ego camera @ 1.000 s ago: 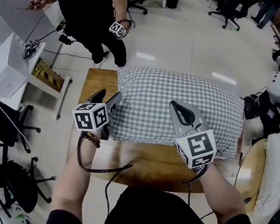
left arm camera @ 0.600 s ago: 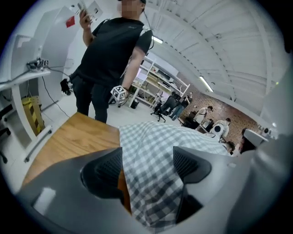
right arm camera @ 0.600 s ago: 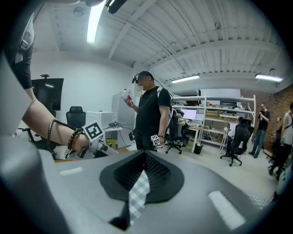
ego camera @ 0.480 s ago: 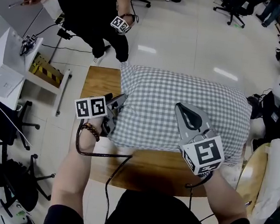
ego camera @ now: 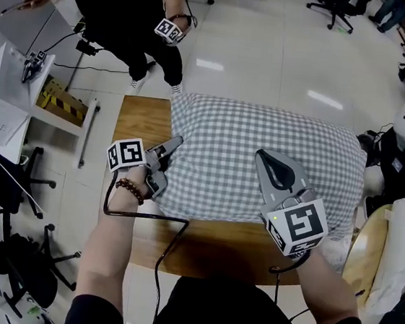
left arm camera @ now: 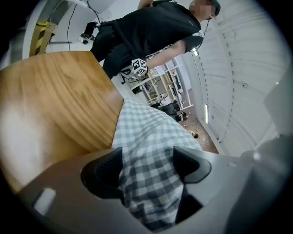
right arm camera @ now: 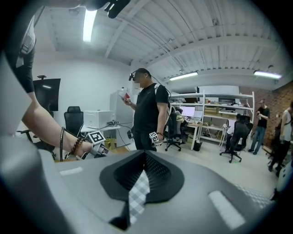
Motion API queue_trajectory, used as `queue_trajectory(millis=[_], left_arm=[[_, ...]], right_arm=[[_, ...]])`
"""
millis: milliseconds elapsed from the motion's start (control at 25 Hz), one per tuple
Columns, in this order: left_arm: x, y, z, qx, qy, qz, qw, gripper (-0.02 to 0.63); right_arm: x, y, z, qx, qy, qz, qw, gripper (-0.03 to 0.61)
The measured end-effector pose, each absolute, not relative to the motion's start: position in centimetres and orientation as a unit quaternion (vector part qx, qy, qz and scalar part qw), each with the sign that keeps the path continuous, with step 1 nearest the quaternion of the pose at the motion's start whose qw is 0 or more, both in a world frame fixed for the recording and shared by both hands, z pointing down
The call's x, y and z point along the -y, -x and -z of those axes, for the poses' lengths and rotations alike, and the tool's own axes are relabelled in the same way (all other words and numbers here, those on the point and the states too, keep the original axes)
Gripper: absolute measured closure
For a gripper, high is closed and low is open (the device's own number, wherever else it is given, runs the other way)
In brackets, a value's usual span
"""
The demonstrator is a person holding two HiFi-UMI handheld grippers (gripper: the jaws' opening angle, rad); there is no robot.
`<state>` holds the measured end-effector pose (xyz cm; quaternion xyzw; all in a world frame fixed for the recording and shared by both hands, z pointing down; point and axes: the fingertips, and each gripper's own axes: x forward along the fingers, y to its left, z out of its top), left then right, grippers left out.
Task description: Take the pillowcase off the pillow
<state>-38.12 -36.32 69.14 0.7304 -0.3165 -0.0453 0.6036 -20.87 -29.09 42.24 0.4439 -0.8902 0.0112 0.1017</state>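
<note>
Gingham pillowcase (ego camera: 260, 164), grey and white and plumply filled, lies across the far half of a wooden desk (ego camera: 138, 118), with its right end hanging past the desk's edge. The left gripper (ego camera: 167, 164) sits at the case's near left corner. Its jaws have just been opening and stand spread, and in the left gripper view (left arm camera: 147, 167) a bulge of checked cloth fills the gap between the two dark pads, with no clear sign that they press it. The right gripper (ego camera: 265, 157) lies on top of the case toward its near right side. Its jaws are pressed together, and the right gripper view (right arm camera: 144, 169) shows a narrow strip of the checked fabric pinched between them and trailing down out of the pads. Each gripper carries a marker cube, the left one (ego camera: 125, 155) above a wrist with a bead bracelet (ego camera: 130, 189). A black cable (ego camera: 163, 222) loops across the bare near strip of the desk. Beyond the desk's far left corner stands a person in black (ego camera: 125, 11), wearing a smaller marker cube at the wrist (ego camera: 166, 30).
</note>
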Motion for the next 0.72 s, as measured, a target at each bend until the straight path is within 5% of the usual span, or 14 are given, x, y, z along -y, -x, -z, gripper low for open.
queue_trajectory(millis=[320, 480, 720], left_arm=[[36.2, 37.2, -68.0, 0.292, -0.75, 0.051, 0.591, 0.441], [36.2, 38.1, -67.0, 0.33, -0.771, 0.01, 0.544, 0.598], [35.4, 37.9, -65.4, 0.375, -0.813, -0.089, 0.437, 0.604]], right_arm=[[29.2, 20.8, -42.2, 0.892, -0.441, -0.011, 0.102, 0.577], [29.1, 20.8, -41.8, 0.892, -0.441, -0.01, 0.101, 0.577], [28.3, 20.9, -41.1, 0.892, -0.44, -0.003, 0.1, 0.577]])
